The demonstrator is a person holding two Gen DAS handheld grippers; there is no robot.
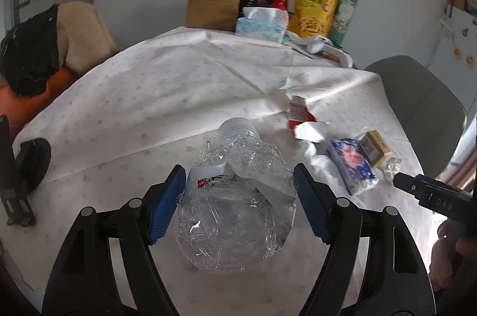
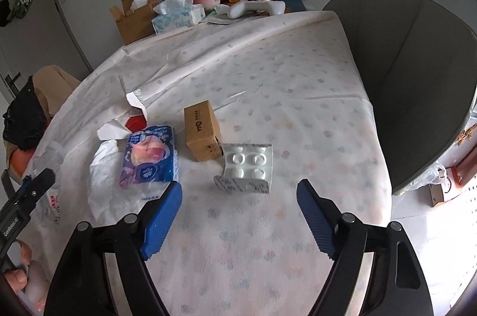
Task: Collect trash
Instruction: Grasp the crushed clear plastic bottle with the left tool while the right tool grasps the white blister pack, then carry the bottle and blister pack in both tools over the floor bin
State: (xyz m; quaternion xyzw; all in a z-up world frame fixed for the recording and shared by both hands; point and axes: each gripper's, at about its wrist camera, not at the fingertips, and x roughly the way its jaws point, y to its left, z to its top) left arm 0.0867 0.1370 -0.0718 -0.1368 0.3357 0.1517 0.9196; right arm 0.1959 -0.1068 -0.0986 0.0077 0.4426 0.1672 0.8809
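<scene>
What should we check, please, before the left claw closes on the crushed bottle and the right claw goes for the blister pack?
1. Crushed bottle sits between the left claw pads: ok.
2. Left pads pressing the bottle: cannot tell; the left pad looks close to it.
3. Right claw open and empty: ok.
4. Blister pack lies ahead of the right claw, not yet between its pads: not ok.
5. Cardboard box close beside the pack, could get in the way: not ok.
</scene>
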